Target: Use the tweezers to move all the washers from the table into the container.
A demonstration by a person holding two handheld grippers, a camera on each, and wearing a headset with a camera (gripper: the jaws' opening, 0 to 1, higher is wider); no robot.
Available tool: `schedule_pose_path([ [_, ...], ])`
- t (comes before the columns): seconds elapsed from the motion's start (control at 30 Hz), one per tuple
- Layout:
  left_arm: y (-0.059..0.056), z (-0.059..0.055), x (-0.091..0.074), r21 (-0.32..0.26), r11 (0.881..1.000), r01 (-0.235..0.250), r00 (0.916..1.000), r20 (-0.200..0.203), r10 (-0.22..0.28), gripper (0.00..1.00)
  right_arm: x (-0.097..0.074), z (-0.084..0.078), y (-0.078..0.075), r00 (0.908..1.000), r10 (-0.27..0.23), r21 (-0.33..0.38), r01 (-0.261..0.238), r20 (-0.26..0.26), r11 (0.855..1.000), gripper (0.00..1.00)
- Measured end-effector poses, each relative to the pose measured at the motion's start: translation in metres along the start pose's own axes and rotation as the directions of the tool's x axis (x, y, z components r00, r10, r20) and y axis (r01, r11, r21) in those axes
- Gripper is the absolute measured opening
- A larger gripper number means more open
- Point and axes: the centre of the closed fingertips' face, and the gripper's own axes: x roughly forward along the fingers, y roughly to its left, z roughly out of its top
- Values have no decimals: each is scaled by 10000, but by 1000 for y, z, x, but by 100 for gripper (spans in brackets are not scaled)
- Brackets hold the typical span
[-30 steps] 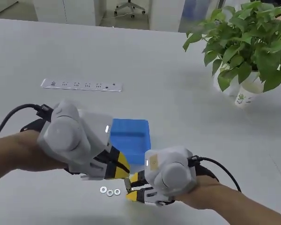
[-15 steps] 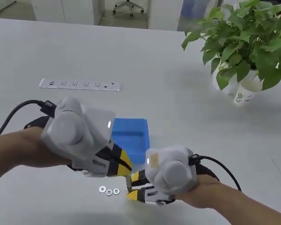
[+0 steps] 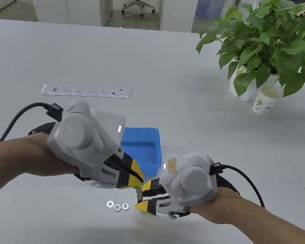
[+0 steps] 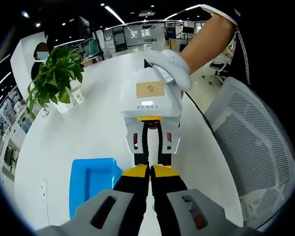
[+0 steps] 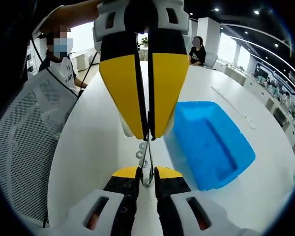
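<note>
Meeting tip to tip low over the tabletop [image 3: 193, 101], our two hands angle inward: the left hand-held gripper [image 3: 139, 179] slants down to the right, and the right hand-held gripper [image 3: 144, 196] points left. Both are clenched on one pair of tweezers [image 5: 147, 164], which runs between their yellow jaws. Three washers [image 3: 117, 206] lie in a row on the tabletop just beside the tips, near one blue container [image 3: 142, 147]. The washers lie where they did a second ago.
</note>
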Motion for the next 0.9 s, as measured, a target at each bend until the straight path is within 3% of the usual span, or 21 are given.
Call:
schedule_pose_path([
  [0.27,0,1,2,73,10000,-20,10000,10,19,6,2,-4,2,9999,54,26,-54,-151,10000,12],
  [0.8,-6,-10,11,-32,9997,241,9996,-159,-242,8,2,-4,3,9998,68,-154,-71,-197,9999,12],
  [0.9,-7,-10,11,-102,9994,333,9994,-18,-333,6,3,-5,4,9997,102,-218,-107,-239,9997,12],
])
